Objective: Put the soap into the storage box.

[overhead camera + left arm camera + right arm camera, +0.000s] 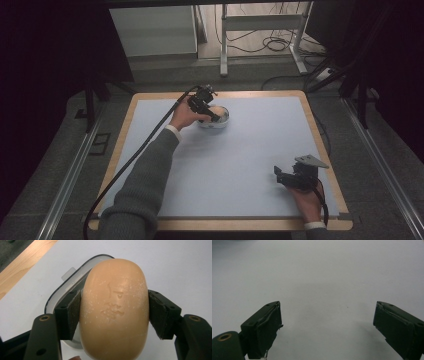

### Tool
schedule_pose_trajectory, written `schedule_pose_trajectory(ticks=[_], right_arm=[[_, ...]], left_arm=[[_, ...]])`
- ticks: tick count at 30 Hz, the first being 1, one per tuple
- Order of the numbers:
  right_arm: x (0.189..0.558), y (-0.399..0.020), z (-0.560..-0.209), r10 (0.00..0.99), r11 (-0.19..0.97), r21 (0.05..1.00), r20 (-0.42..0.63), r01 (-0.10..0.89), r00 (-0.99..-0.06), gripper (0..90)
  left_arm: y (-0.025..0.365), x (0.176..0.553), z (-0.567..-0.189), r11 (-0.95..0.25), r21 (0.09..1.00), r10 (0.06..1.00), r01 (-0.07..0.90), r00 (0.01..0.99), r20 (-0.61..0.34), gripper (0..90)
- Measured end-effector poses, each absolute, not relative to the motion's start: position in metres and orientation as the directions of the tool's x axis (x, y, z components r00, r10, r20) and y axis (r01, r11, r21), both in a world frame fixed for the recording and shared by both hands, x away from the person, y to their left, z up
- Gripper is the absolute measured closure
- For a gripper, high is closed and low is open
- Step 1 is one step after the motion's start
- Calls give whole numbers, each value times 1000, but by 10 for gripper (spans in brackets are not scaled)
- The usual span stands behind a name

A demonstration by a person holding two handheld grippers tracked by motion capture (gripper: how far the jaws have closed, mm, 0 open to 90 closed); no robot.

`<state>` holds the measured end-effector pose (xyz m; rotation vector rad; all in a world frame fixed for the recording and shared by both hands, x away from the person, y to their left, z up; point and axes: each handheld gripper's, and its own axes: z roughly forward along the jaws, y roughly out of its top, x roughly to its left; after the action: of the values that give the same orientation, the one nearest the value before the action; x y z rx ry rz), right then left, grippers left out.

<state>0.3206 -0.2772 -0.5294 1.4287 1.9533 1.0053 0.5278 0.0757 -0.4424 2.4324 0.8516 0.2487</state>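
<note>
A peach-coloured bar of soap (115,310) is clamped between both pads of my left gripper (113,315). It hangs just over a white soap dish (65,288) with a dark inner rim. From the high view, the left gripper (214,113) is at the far middle of the mat, over the dish (215,123), with the soap (218,110) between its jaws. My right gripper (281,176) rests near the front right of the mat. Its jaws stand wide apart over bare mat (327,290), with nothing between them.
A pale blue mat (235,155) covers the wooden table (320,125). A black cable (145,145) trails from the left gripper off the front left edge. Beyond the table stand a white cabinet (155,30) and a desk frame (260,25).
</note>
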Motion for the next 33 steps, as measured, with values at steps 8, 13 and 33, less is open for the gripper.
schedule_pose_trajectory(ticks=[8, 13, 33], right_arm=[[320, -277, -529, 951, 172, 804, 17, 569, -310, 82], [321, -277, -529, 950, 172, 805, 16, 567, -311, 82], [321, -276, -529, 950, 178, 803, 11, 568, -313, 82]], left_arm=[[74, 536, -454, -645, 542, 634, 539, 773, -14, 322], [72, 539, -460, -653, 528, 634, 543, 773, -11, 321], [86, 519, -446, -615, 580, 647, 534, 762, -16, 247]])
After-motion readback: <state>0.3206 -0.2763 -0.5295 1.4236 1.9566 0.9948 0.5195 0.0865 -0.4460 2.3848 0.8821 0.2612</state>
